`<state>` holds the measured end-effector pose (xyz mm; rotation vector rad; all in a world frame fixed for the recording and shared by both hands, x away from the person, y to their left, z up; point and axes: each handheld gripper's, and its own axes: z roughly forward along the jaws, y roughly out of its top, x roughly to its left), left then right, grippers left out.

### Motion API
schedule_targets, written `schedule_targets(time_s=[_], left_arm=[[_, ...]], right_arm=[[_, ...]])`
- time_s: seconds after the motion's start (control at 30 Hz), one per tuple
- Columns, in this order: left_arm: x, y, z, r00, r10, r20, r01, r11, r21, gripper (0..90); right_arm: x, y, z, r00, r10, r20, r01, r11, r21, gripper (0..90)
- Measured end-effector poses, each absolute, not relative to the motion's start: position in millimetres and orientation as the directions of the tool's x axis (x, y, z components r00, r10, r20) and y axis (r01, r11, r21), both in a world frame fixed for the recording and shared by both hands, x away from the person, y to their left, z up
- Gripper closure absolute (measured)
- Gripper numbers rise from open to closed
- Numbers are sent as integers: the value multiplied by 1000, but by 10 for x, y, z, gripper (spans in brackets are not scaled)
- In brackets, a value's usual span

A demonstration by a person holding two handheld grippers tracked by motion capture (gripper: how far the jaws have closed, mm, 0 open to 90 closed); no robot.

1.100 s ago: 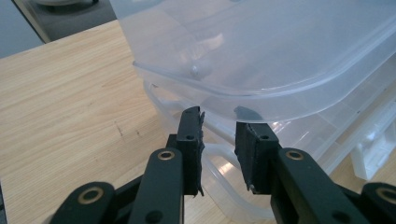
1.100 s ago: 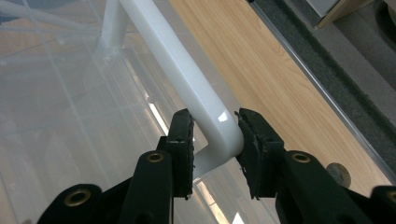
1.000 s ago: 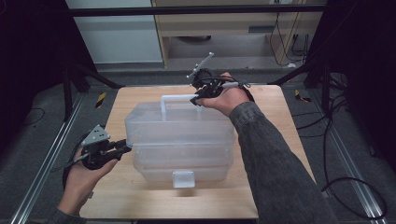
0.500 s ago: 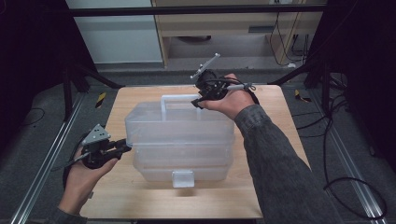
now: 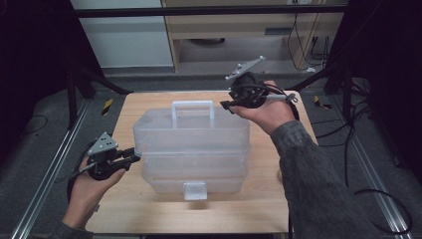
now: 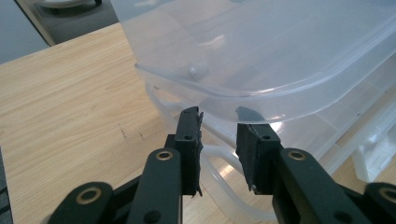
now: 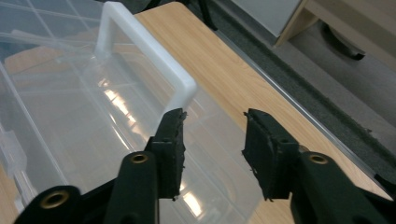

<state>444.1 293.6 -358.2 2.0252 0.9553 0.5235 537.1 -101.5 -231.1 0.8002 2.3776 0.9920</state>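
Translucent ribbed plastic toolbox (image 5: pixel 191 149) on pale woodgrain table (image 5: pixel 149 104); left claw (image 5: pixel 130 158) and right claw (image 5: pixel 226 105) spread, empty.

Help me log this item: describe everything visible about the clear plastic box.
The clear plastic box is translucent, stacked in tiers, and sits closed on the wooden table. Its white handle stands upright on the lid; a latch faces the person. The left gripper is at its left side, jaws apart.
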Motion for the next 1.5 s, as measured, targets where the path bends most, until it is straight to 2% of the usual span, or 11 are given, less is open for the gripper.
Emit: schedule_targets(time_s=[0.27, 0.4, 0.6, 1.17, 1.5], left_arm=[[4447, 2929, -3579, 626, 780, 25, 438, -378, 815, 690], [4449, 2926, -3580, 626, 779, 27, 438, -379, 815, 687], [4457, 2922, -3561, 626, 779, 29, 440, -384, 812, 689], [4461, 2927, -3532, 627, 779, 27, 436, -379, 816, 689], [4472, 2925, -3509, 625, 780, 29, 434, -378, 817, 689]], right_arm=[[5231, -1456, -2353, -651, 741, -164, 381, 506, 774, 682], [5175, -1665, -2487, -605, 783, -145, 419, 468, 778, 729], [5072, -1883, -2743, -557, 822, -117, 464, 424, 778, 748], [4703, -1859, -3345, -504, 861, -72, 493, 355, 794, 807], [4517, -1763, -3722, -489, 872, 2, 520, 290, 804, 825]])
